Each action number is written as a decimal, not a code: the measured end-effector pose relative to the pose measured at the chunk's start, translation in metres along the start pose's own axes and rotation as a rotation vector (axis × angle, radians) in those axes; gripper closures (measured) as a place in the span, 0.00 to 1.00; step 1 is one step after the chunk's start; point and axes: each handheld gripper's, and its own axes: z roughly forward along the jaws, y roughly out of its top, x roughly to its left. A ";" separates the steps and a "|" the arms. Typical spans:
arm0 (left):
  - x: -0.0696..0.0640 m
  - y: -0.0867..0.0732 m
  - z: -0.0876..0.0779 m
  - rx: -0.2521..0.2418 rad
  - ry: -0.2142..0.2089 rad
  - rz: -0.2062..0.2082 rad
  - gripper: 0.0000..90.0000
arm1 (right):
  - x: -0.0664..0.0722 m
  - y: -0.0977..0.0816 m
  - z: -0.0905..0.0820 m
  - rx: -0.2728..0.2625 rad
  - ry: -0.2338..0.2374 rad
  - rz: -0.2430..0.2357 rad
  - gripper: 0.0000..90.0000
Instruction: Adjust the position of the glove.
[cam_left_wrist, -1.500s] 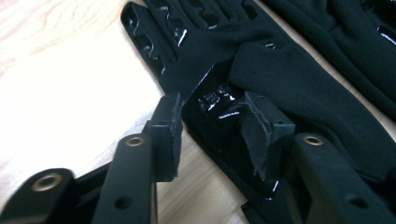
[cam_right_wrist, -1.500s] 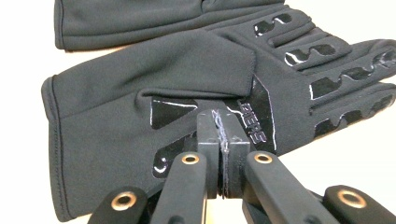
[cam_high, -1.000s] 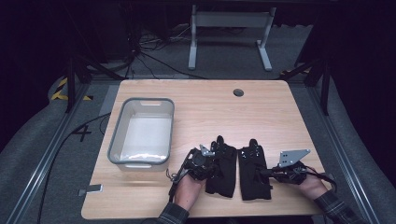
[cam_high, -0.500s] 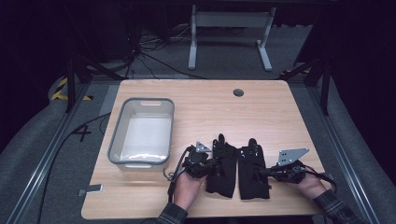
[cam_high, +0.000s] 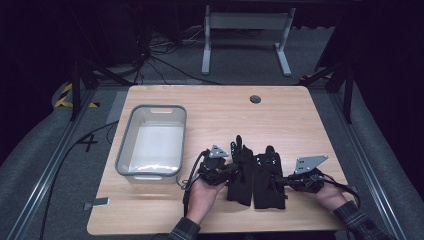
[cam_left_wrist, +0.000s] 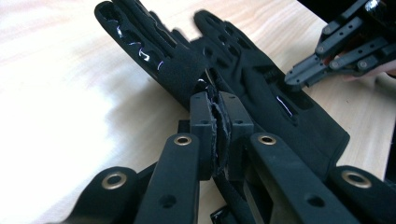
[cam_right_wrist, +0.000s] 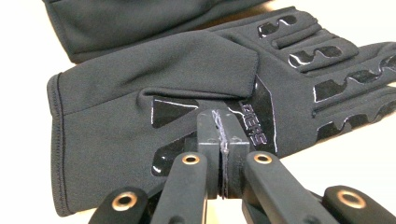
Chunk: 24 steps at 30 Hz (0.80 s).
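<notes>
Two black gloves lie side by side on the wooden table (cam_high: 295, 120), near its front edge. My left gripper (cam_high: 232, 169) (cam_left_wrist: 217, 100) is shut on the side edge of the left glove (cam_high: 240, 172) (cam_left_wrist: 154, 51), and that edge is raised a little off the table. My right gripper (cam_high: 277, 179) (cam_right_wrist: 223, 116) is shut, its tips resting against the palm side of the right glove (cam_high: 268, 182) (cam_right_wrist: 140, 93); I cannot tell whether fabric is pinched. In the left gripper view the right gripper (cam_left_wrist: 292, 79) touches the right glove (cam_left_wrist: 261, 79).
A grey plastic bin (cam_high: 151, 108) stands on the table's left part, just left of my left hand. A round cable hole (cam_high: 255, 99) sits near the far edge. A small grey clip (cam_high: 97, 202) lies at the front left corner.
My left gripper has risen slightly with the left glove's edge in it. The right gripper and right glove have stayed put.
</notes>
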 end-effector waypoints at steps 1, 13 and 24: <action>0.000 0.000 0.000 0.000 0.000 0.000 0.95 | 0.000 0.000 0.000 0.000 0.000 0.000 1.00; -0.003 0.007 0.007 0.007 -0.036 -0.007 0.95 | 0.000 0.006 0.007 -0.003 -0.005 -0.006 1.00; -0.014 0.018 0.019 -0.009 -0.091 -0.004 0.94 | -0.001 0.008 0.010 -0.007 0.005 -0.004 1.00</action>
